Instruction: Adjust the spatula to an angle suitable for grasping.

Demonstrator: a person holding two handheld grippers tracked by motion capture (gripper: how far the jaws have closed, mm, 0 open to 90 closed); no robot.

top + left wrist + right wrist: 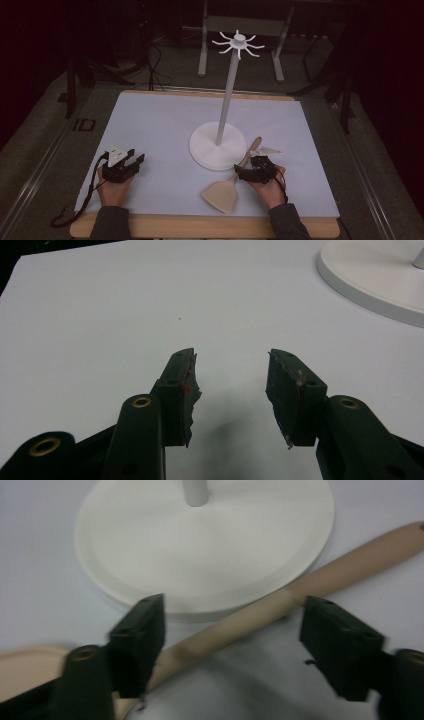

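Note:
A beige wooden spatula [227, 190] lies on the white mat, blade towards the front edge, handle [280, 605] running past the rim of the white stand's round base [216, 146]. My right gripper [248, 172] is open and sits over the handle, one jaw on each side of it [232, 625]. The stand's pole [227, 95] rises to a ring of hooks [239, 44]. My left gripper [131, 162] rests open at the front left of the mat, with nothing between its jaws [232, 390]; the stand's base [375, 275] shows at the upper right of the left gripper view.
The white mat [160, 120] covers a wooden table top [200, 226]. A cable [80, 205] trails from the left gripper over the front left edge. Dark floor with metal frame legs [202, 55] lies behind the table.

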